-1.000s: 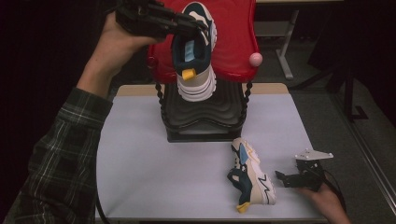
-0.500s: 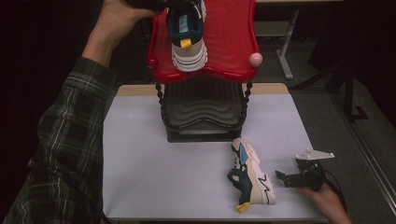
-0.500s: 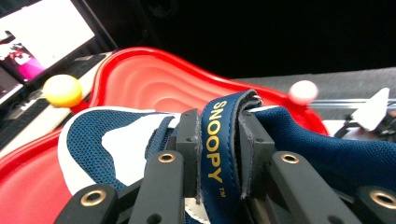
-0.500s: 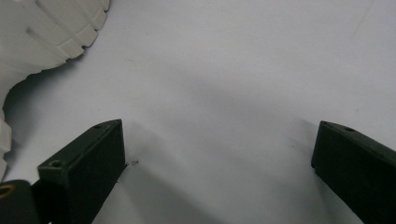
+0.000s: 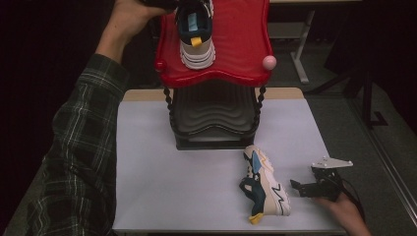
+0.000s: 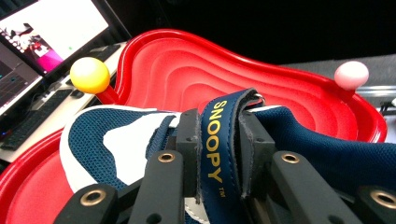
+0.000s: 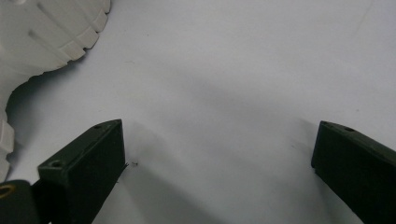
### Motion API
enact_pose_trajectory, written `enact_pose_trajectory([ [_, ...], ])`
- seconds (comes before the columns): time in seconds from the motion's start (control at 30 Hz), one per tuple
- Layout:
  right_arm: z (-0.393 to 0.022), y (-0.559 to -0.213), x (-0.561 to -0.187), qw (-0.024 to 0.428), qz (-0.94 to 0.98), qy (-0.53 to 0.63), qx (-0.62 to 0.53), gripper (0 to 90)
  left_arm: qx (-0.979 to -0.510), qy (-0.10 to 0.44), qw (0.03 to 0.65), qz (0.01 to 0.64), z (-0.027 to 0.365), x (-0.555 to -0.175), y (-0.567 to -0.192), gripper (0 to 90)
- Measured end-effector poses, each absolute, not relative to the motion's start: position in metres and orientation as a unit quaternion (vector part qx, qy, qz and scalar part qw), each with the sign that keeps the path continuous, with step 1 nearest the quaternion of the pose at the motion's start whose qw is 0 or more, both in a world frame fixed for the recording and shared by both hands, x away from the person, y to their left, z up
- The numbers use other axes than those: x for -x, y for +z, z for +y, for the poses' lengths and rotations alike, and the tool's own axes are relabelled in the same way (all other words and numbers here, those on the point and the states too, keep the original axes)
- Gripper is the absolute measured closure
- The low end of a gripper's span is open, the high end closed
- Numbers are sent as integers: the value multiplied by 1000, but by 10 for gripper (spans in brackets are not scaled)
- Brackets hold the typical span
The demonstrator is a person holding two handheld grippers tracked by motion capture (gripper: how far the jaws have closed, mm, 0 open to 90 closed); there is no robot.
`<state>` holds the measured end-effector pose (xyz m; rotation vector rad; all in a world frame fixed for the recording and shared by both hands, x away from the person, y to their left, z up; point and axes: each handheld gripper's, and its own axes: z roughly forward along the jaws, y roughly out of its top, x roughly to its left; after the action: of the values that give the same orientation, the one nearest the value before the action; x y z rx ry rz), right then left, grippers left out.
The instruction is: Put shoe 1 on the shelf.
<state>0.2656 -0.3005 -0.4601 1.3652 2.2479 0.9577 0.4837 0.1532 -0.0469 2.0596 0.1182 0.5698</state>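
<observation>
My left gripper is shut on the navy "SNOOPY" strap of a navy and white shoe. In the high view that shoe sits over the left part of the red top tray of a two-tier rack; I cannot tell whether its sole touches the tray. The hand with the left gripper is at the top edge. A matching shoe lies on its side on the white table. Just right of it my right gripper rests open; its view shows bare table between the jaws and the white sole.
The rack's black lower tier stands at the table's back middle. A pink ball caps the tray's right corner and a yellow ball another corner. A lit screen stands beyond the rack.
The left hand has carried the shoe away from the person and up the picture, from the tray's front edge to over its left part. The right gripper and the table shoe stayed put.
</observation>
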Motion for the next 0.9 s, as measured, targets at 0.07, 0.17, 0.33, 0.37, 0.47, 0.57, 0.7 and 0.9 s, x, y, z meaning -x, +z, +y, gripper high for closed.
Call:
enact_pose_trajectory([
  [0.07,-301,-460,-266,171,792,336,-480,21,-843,232,482,52,153,-484,-48,692],
  [0.17,-300,-460,-266,171,792,337,-480,21,-845,232,479,57,151,-485,-48,625],
  [0.33,-300,-460,-266,171,792,336,-480,21,-845,229,479,61,151,-485,-49,558],
  [0.37,-300,-460,-265,171,792,336,-480,22,-845,226,480,61,151,-485,-49,538],
  [0.47,-300,-460,-265,171,792,335,-480,22,-845,219,483,63,152,-485,-50,496],
  [0.57,-300,-460,-265,171,792,336,-480,21,-848,213,482,62,151,-485,-51,436],
  [0.7,-300,-460,-266,171,792,336,-480,21,-847,208,485,66,152,-484,-51,352],
  [0.9,-300,-460,-265,172,792,336,-480,22,-845,178,499,73,153,-481,-50,145],
])
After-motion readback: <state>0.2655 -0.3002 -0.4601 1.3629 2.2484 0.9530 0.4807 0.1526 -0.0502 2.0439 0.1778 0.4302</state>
